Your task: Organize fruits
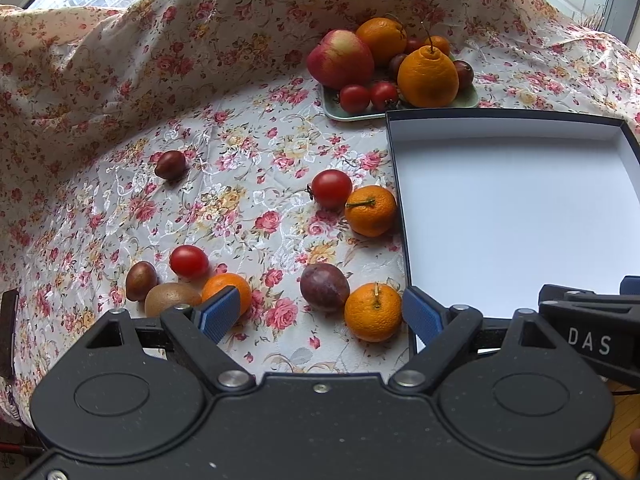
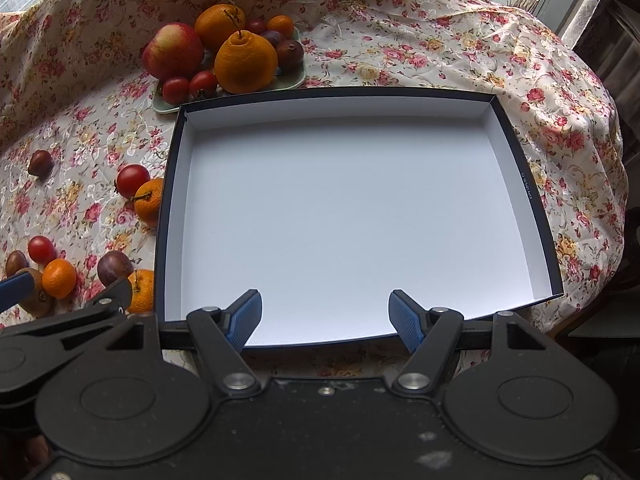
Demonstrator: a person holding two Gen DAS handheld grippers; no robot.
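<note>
Right by the box (image 1: 516, 208), the left gripper (image 1: 320, 312) is hovering, fingers spread, near a mandarin (image 1: 373, 312); probably soft, so I'd be squeezing its sides gently.

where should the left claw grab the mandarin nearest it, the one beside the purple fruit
Probably across the mandarin's round middle, coming down from above with the open left claw. Its stem points up, so the widest band lies level. The purple fruit seems to touch its left side and the box wall stands close on the right, so set the fingers front and back rather than left and right.
</note>
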